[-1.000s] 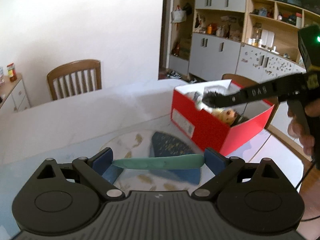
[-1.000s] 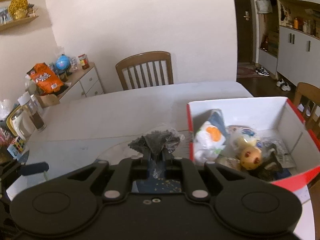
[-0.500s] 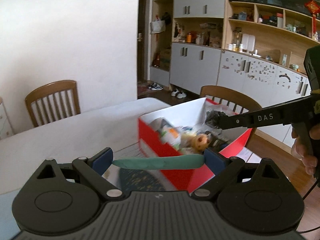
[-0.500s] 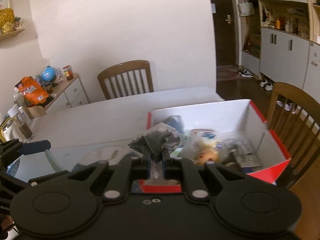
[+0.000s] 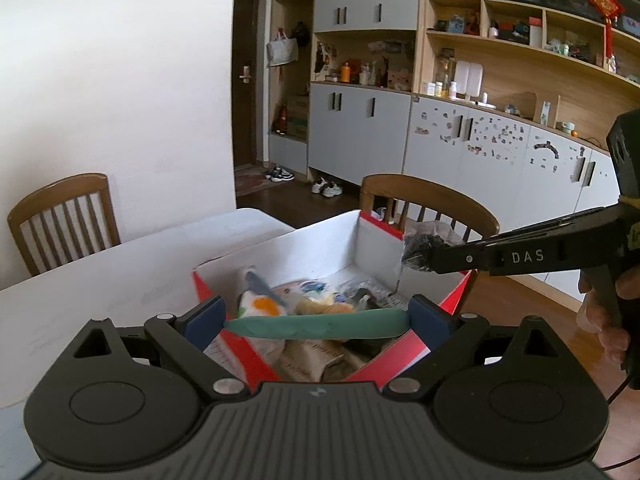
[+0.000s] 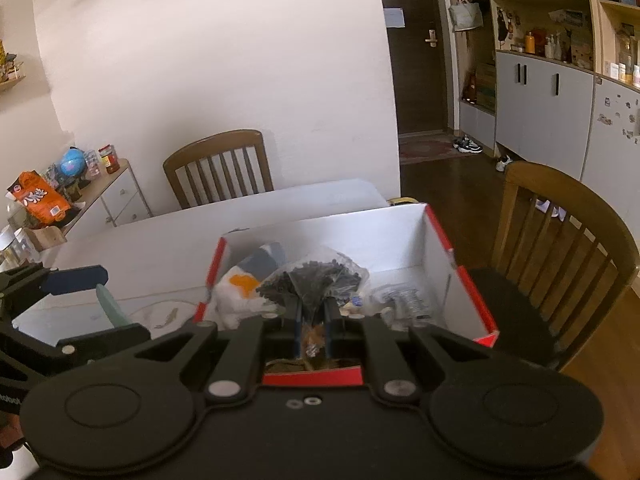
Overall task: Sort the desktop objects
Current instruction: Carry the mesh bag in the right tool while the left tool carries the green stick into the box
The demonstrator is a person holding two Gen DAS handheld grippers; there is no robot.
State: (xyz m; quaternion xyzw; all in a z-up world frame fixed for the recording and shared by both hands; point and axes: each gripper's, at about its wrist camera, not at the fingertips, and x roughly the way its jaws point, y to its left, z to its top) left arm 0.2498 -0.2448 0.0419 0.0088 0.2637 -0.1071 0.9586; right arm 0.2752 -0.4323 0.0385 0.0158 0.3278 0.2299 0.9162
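Tongs first: your left tongs (image 5: 316,322) grasp a green strip (image 5: 316,327) end to end across the lower centre, over the near corner of the red box (image 5: 404,354). Your right tongs (image 6: 311,316) are clenched on a clear bag of dark pellets (image 6: 312,276) above the box's (image 6: 472,288) middle. You look to be at the drop-off step; next, release each over the open interior. Only the left view shows your hand (image 5: 604,312) at far right; only the right view shows the white surface (image 6: 160,240) at left.
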